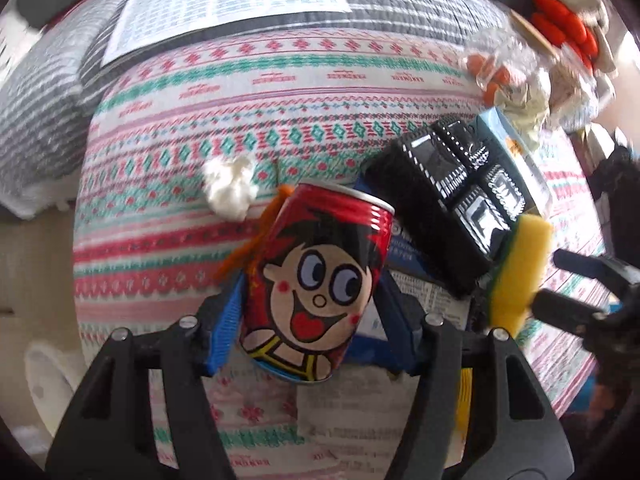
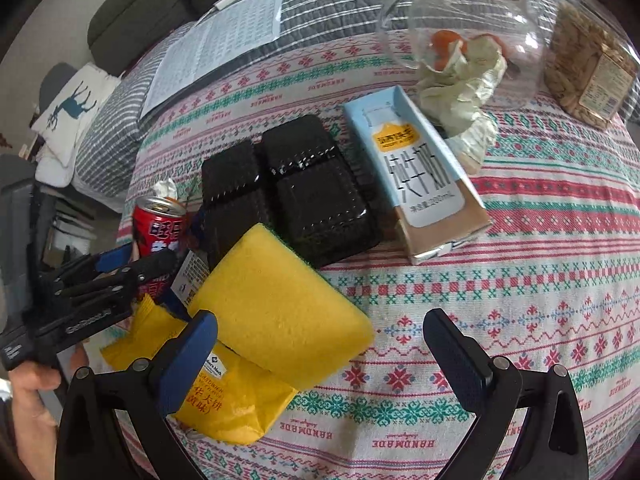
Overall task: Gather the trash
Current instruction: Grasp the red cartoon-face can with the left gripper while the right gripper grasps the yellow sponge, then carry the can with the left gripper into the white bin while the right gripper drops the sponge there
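Blue pads of my left gripper (image 1: 310, 316) sat on either side of a red drink can (image 1: 320, 280) printed with a cartoon face, and they were pressed to its sides, so I had the can held. It stood at the near edge of the table (image 2: 520, 280), on the patterned cloth, with an orange strand (image 1: 248, 248) hanging down its left side and a wad of white tissue (image 1: 230, 190) just behind it.

My right gripper (image 2: 332, 344) stood wide, holding nothing, its left finger just beside a yellow sponge (image 2: 280, 304) with a green scouring face. That sponge leaned over a yellow snack wrapper (image 2: 236, 400) and against a black plastic tray (image 2: 296, 188). These crowded the space between my two grippers, the tray and sponge close to the can's right.

Beyond the tray lay a pale blue milk carton (image 2: 420, 168) on its side, apart from it. Behind the carton a crumpled pale wrapper (image 2: 464, 88) rested against a clear glass jar (image 2: 472, 28) with a wooden lid; inside the jar I saw orange pieces I could not identify. A bag of nuts (image 2: 588, 68) stood to the right. A printed sheet (image 2: 224, 44) lay on a grey striped quilt (image 2: 328, 4) further back.
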### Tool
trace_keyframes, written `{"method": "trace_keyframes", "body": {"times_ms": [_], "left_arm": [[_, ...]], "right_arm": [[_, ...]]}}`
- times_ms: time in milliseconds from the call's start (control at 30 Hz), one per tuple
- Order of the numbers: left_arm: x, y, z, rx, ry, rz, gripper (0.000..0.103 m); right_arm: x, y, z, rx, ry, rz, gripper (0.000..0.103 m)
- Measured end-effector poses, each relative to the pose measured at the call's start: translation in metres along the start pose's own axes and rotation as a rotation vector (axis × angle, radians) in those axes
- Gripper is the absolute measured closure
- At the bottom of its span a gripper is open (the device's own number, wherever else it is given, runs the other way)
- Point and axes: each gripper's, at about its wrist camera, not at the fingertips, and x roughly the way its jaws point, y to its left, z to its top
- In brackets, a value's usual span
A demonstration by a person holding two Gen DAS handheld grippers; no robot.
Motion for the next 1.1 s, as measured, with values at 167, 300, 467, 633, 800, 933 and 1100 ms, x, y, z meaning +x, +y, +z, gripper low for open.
{"method": "trace_keyframes", "body": {"times_ms": [167, 300, 467, 633, 800, 933, 1100], "left_arm": [[-0.017, 0.011, -0.022, -0.077, -0.027, -0.022, 0.038], [-0.030, 0.021, -0.038, -0.129, -0.046, -0.031, 0.039], [-0.055, 0.037, -0.063, -0.198, -0.063, -0.027, 0.039], [-0.091, 0.057, -0.091, -0.246, -0.131, -0.017, 0.039], [-0.115, 0.086, -0.125, -0.305, -0.189, 0.002, 0.039], [-0.129, 0.114, -0.153, -0.354, -0.209, 0.013, 0.039], [-0.141, 0.153, -0.182, -0.428, -0.229, 0.044, 0.039]], "right_arm": [[0.011, 0.017, 0.000, -0.064, 0.007, -0.019, 0.004], [0.014, 0.027, -0.003, -0.109, 0.002, -0.046, 0.036], [0.006, 0.030, -0.010, -0.142, -0.026, -0.064, 0.058], [-0.021, 0.028, -0.019, -0.127, -0.085, -0.038, 0.067], [-0.041, 0.046, -0.028, -0.125, -0.146, -0.012, 0.069], [-0.060, 0.080, -0.046, -0.175, -0.183, 0.056, 0.069], [-0.053, 0.146, -0.065, -0.269, -0.171, 0.134, 0.069]]}}
